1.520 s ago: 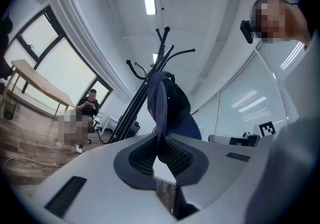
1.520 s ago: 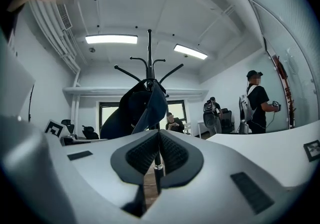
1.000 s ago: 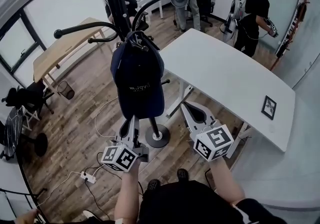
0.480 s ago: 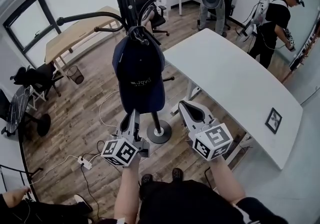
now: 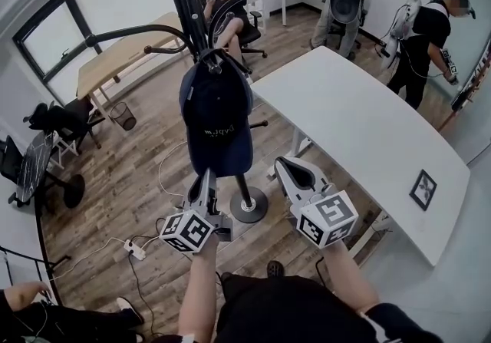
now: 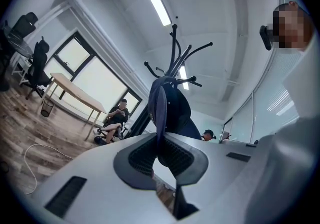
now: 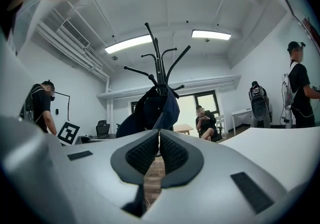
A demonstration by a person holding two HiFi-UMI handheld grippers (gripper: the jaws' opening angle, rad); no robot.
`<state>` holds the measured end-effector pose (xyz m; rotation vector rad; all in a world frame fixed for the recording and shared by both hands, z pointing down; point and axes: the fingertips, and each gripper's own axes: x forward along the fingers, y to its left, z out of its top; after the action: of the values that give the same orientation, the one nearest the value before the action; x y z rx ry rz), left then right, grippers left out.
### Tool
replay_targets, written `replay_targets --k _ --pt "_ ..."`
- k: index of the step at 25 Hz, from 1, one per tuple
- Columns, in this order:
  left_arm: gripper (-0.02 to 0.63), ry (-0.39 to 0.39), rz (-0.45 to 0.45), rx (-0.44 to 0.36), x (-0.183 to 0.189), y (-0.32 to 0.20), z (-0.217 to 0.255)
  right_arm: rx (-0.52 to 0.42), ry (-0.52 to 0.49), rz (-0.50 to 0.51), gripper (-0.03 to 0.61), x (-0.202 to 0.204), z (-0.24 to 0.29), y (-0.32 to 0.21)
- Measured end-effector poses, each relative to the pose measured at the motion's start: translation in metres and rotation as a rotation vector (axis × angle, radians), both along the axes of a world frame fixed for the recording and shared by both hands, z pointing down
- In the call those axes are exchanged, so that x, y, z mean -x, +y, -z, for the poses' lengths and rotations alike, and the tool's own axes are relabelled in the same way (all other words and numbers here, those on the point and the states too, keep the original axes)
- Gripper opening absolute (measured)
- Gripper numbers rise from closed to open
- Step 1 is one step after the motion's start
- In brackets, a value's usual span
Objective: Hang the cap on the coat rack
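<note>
A black metal coat rack (image 5: 188, 8) stands on the wood floor just left of a long white worktop (image 5: 360, 126), which carries a small black-and-white marker card (image 5: 423, 189) at its near right end. Far left are a pale wooden table (image 5: 103, 73) and a wire wastebasket (image 5: 123, 114). A white power strip (image 5: 136, 251) lies on the floor near left. A seated person (image 5: 217, 0) is behind the rack, and a standing person (image 5: 430, 34) is at the far right.

The navy blue cloth cap (image 5: 217, 115) hangs from a hook of the rack with its brim downward. The left claw (image 5: 207, 176) is clamped on the brim's lower edge. The right claw (image 5: 291, 167) is empty, its jaws drawn nearly together, just right of the cap.

Compared with a second ago, cap and claws sit much as they did. The room has slid in view, so the seated person now shows fully.

Only the left gripper view shows the brim pinched between the pads.
</note>
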<state>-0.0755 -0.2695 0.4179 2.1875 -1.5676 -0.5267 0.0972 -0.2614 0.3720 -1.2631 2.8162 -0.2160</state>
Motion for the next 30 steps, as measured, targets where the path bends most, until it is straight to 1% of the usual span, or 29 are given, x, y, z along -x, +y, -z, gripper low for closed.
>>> replay_targets --k 5,8,11,15,22,24,27,30 --pt "0.034 0.015 0.028 0.009 0.002 -0.002 -0.005 -0.001 0.005 0.0 0.032 -0.005 0.0 -0.001" --pt "0.034 0.006 0.049 0.013 0.004 -0.003 -0.011 0.006 0.006 -0.003 0.032 -0.008 -0.003 -0.001" --pt "0.035 -0.012 0.059 0.023 0.003 -0.004 -0.017 0.006 0.009 -0.007 0.032 -0.011 -0.004 0.0" --pt "0.036 -0.051 0.055 0.04 0.001 -0.006 -0.023 0.006 0.01 -0.013 0.032 -0.012 -0.003 0.001" --pt "0.039 -0.095 0.042 0.058 -0.002 -0.01 -0.026 0.008 0.007 -0.016 0.032 -0.014 0.0 0.0" --pt "0.054 -0.104 0.042 0.062 -0.003 -0.01 -0.028 0.01 0.006 -0.017 0.032 -0.015 -0.001 0.0" --pt "0.108 -0.116 0.033 0.062 -0.005 -0.013 -0.029 0.014 0.003 -0.019 0.032 -0.017 -0.002 0.0" --pt "0.125 -0.14 0.02 0.052 -0.009 -0.016 -0.027 0.018 0.001 -0.023 0.032 -0.018 -0.003 0.001"
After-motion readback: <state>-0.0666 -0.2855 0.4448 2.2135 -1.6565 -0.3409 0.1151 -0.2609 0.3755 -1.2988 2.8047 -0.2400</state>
